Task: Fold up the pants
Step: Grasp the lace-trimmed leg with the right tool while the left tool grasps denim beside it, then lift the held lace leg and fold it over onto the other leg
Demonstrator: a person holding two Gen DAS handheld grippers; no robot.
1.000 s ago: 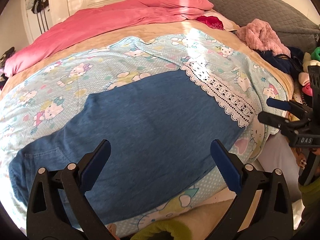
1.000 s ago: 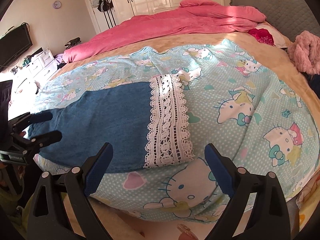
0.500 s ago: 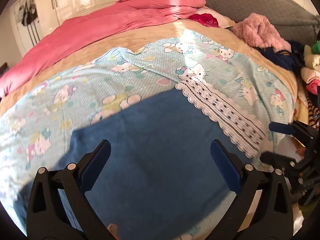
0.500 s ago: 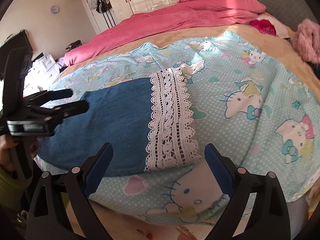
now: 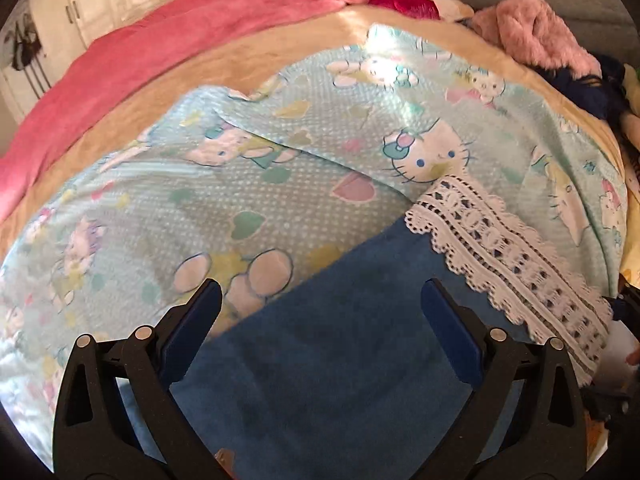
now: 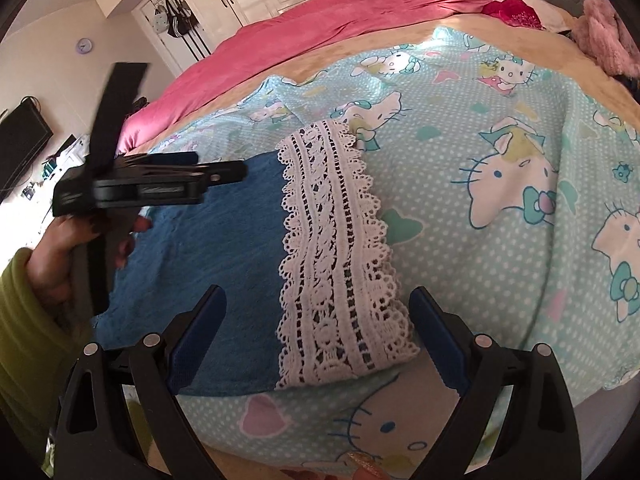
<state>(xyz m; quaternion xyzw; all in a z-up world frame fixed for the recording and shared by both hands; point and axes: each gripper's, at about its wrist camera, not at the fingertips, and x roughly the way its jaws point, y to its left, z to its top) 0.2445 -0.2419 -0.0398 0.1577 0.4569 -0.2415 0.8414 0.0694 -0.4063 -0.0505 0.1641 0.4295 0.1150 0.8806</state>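
Blue padded fingers of my right gripper stand spread above the near edge of the bed, over the pants lying flat on the cartoon-cat blanket. My left gripper is spread too, over the same blue cloth. White lace trim ends the pants; a pink duvet lies along the far edge.

Both the left gripper and right gripper hang with jaws spread wide, the left hand gripping its handle.
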